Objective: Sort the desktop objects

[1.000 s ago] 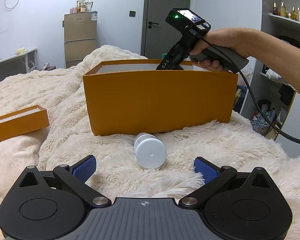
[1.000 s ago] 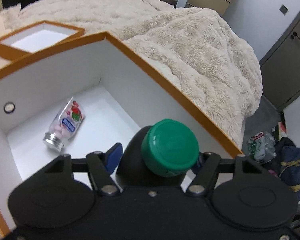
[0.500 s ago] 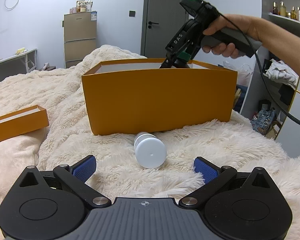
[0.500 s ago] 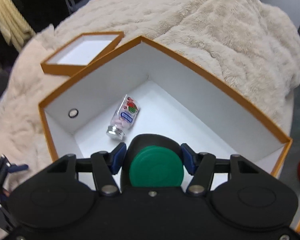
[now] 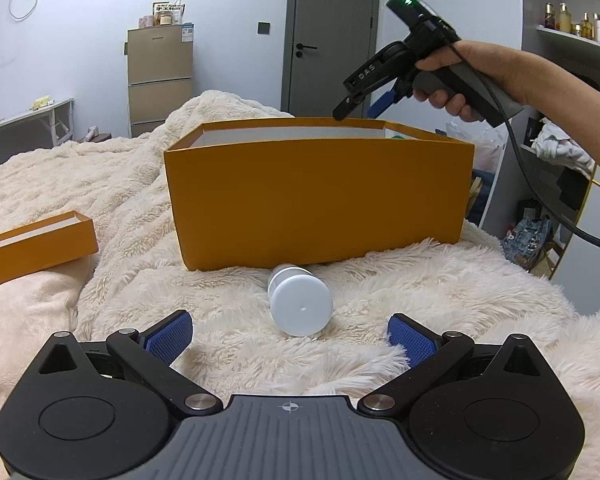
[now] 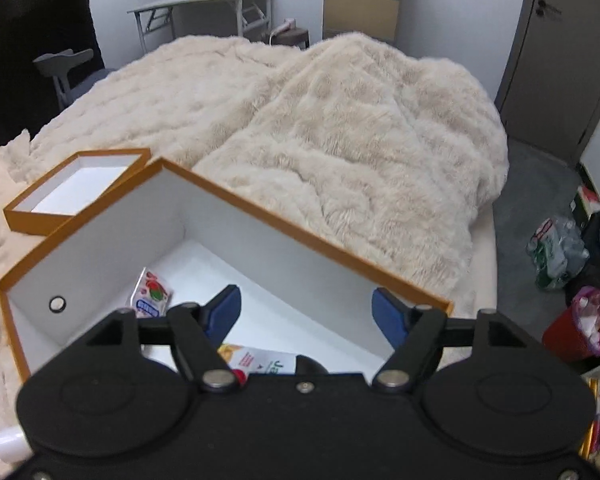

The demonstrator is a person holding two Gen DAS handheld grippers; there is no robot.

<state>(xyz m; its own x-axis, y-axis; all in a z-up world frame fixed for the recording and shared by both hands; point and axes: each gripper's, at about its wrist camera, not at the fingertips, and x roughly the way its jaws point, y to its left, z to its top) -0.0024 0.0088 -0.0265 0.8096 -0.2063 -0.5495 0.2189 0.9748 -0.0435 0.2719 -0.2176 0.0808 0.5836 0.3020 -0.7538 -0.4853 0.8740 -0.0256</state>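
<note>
Release step over orange box (image 5: 320, 196), upper centre of frame.
Right tool (image 6: 306, 310) is opening, empty; bottles lie inside. Left tool (image 5: 290, 332), fingers apart, should next close on white bottle (image 5: 300, 300) at lower centre.

Even, soft indoor light fills both views, with no harsh glare. The left wrist view is sharp; a soft shadow sits under the white cylindrical plastic bottle (image 5: 300, 300) on the fluffy cream blanket (image 5: 440, 292). The right wrist view is dimmer and grainier, slightly motion-blurred, its upper left corner nearly black. Fisheye distortion bends straight lines near the edges.
</note>
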